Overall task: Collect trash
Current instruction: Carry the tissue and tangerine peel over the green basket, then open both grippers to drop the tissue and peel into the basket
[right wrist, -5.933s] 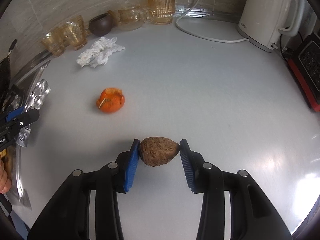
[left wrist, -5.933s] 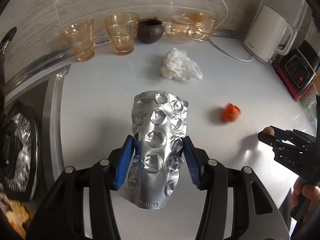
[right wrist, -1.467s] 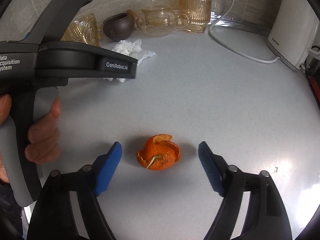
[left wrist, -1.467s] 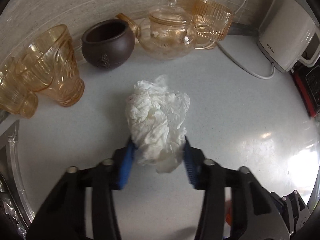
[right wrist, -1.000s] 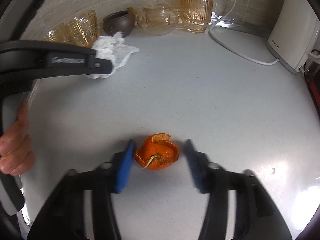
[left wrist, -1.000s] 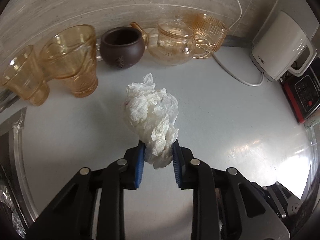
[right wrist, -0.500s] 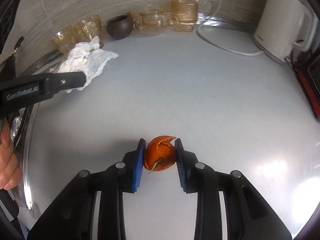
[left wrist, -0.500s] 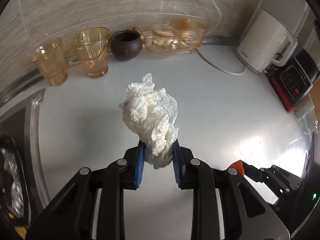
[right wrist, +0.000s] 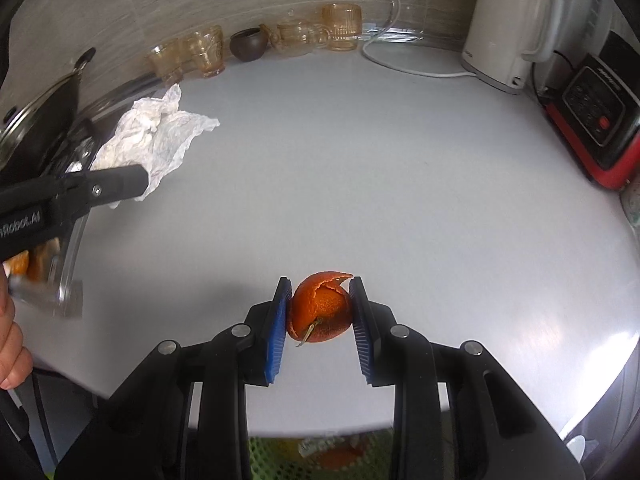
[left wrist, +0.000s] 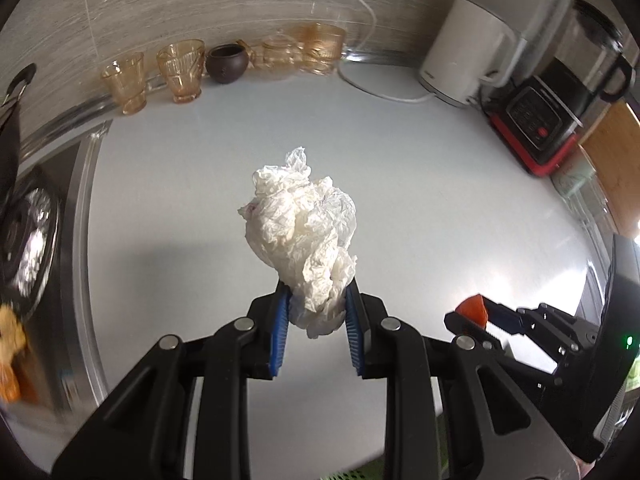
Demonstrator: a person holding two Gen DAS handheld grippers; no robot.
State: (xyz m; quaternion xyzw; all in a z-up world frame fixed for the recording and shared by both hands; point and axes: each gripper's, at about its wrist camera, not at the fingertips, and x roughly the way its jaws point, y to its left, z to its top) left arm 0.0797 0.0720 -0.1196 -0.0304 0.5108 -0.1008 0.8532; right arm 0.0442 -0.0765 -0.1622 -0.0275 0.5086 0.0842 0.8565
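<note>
Left gripper (left wrist: 316, 320): fingers clenched on the lower end of a crumpled paper towel (left wrist: 305, 232), held clear above the desk (left wrist: 420, 184). Only the bottom tuft sits between the pads; the bulk billows above them.
Risk: the towel is light and loosely wadded, so a quick swing could likely pull the tuft free or let a flap unfold and drag.

Right gripper (right wrist: 320, 320): fingers clenched on an orange peel (right wrist: 320, 308), a hollow curled shell with a small stem sticking out below. It is held above the desk, near the front edge.
Risk: the peel is soft and split at the top; a harder squeeze could likely fold or tear it, and a tilt could let it slide out between the flat pads.

Green mesh basket (right wrist: 320, 450): glimpsed under the front edge of the desk in the right wrist view, with orange scraps in it; probably the trash container. Most of it is hidden by the gripper.
Risk: a release made too early would drop trash on the desk edge or past the basket.

Row of amber glasses (left wrist: 160, 74), brown pot (left wrist: 226, 63), kettle (left wrist: 464, 60): against the back wall, well apart from both grippers; little danger of a knock.

Both grippers: near each other, side by side.
Risk: collision if both aim at the basket together.
</note>
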